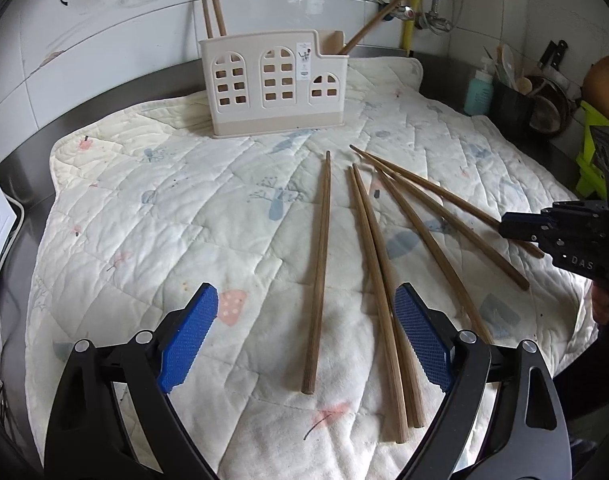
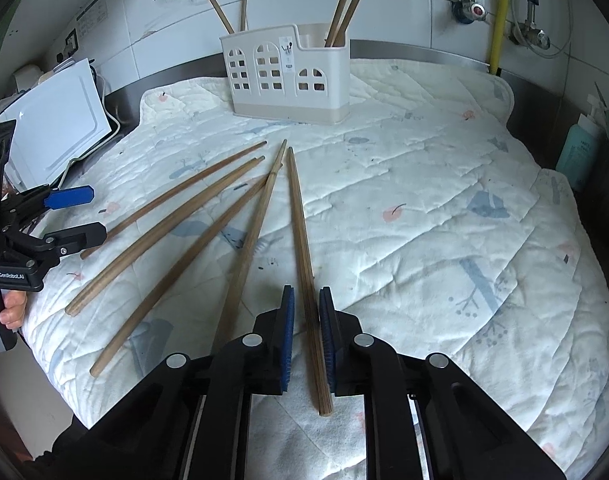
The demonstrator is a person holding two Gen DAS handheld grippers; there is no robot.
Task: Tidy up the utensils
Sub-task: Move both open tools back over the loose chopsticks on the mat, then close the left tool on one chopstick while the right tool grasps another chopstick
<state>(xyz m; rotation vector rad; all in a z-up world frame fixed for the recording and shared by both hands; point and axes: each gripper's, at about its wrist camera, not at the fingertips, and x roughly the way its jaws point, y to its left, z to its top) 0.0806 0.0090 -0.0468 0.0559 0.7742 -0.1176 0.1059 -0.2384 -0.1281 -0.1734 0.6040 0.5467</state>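
Five loose chopsticks [image 2: 208, 216] lay fanned on the quilted mat [image 2: 444, 208] in front of the holder [image 2: 288, 76]. The right tongs [image 2: 307, 332] straddled the rightmost chopstick [image 2: 302, 248] near its thick end, nearly closed, though contact was unclear. The left tongs [image 1: 306, 340] gaped wide. Light, stiff, smooth wood, it likely suited a firm grip there

A steel counter [image 1: 116, 94] carries a quilted mat [image 1: 184, 220] holding five chopsticks [image 1: 319, 264] and a caddy [image 1: 272, 84].
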